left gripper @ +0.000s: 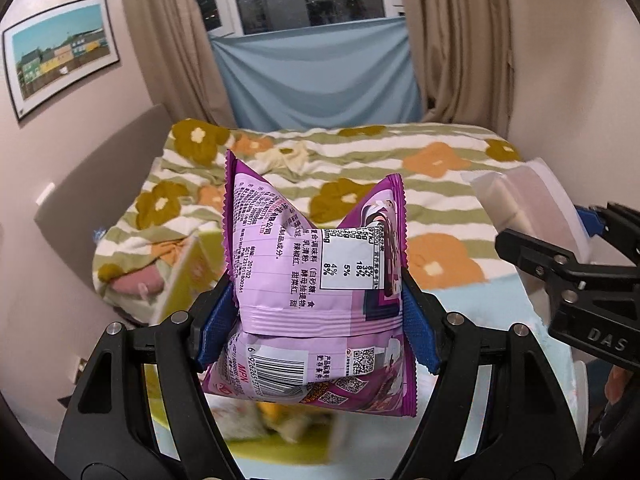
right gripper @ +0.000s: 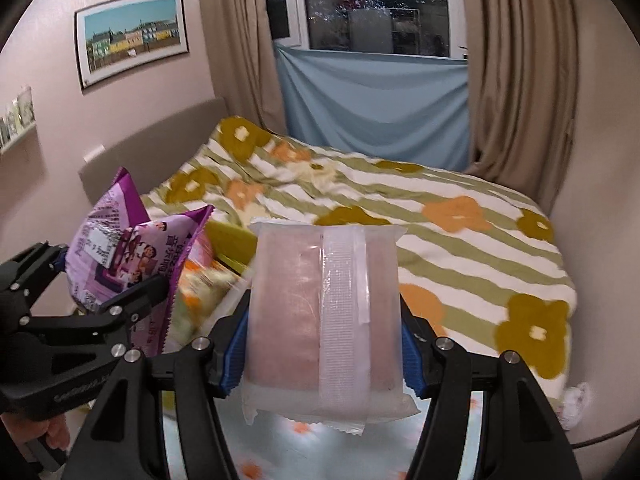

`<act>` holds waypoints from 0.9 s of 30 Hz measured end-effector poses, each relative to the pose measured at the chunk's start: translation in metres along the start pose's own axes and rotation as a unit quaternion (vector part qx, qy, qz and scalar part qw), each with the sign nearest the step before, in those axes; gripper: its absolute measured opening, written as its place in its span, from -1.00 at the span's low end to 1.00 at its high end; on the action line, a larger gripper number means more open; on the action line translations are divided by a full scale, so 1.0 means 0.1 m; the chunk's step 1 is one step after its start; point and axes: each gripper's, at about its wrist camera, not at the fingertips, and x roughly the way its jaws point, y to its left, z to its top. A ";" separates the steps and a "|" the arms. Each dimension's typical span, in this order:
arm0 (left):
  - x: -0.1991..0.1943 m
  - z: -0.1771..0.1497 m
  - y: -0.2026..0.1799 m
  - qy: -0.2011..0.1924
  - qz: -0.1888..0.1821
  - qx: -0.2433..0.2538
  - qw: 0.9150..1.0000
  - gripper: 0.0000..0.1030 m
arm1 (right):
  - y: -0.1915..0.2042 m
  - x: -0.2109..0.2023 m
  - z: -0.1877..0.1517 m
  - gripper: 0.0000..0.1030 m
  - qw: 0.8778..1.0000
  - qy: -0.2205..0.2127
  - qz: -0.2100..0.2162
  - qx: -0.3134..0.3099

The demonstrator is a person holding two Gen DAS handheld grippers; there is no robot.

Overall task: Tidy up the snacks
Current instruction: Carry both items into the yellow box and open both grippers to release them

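My left gripper (left gripper: 316, 312) is clamped on the purple snack bag (left gripper: 316, 264), my right gripper (right gripper: 322, 344) on the frosted pink packet (right gripper: 320, 316); both hang above the floral bed (right gripper: 460, 216). Mid-carry, I judge; next, find a spot, perhaps the yellow box (right gripper: 232, 240) at ten o'clock.

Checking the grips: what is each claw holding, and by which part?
Left claw: purple snack bag, pinched across its middle. Right claw: frosted pink packet, by its sides.

I see a flowered striped bedspread (right gripper: 460, 248) ahead, blue cloth (right gripper: 372, 104) under the far window (right gripper: 376, 4), framed picture (right gripper: 132, 36) on the left wall.
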 end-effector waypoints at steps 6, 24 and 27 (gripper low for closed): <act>0.44 0.12 0.84 0.036 -0.041 -0.033 0.998 0.42 | 0.53 0.36 0.33 0.13 1.000 -0.002 0.020 0.023; 1.52 -0.04 1.78 0.134 -0.168 -0.043 0.976 1.00 | 1.40 1.08 0.40 0.13 0.994 0.061 -0.039 0.078; 1.41 -0.13 1.89 0.133 -0.168 -0.059 0.975 1.00 | 1.45 1.08 0.38 0.13 0.994 0.062 -0.039 0.078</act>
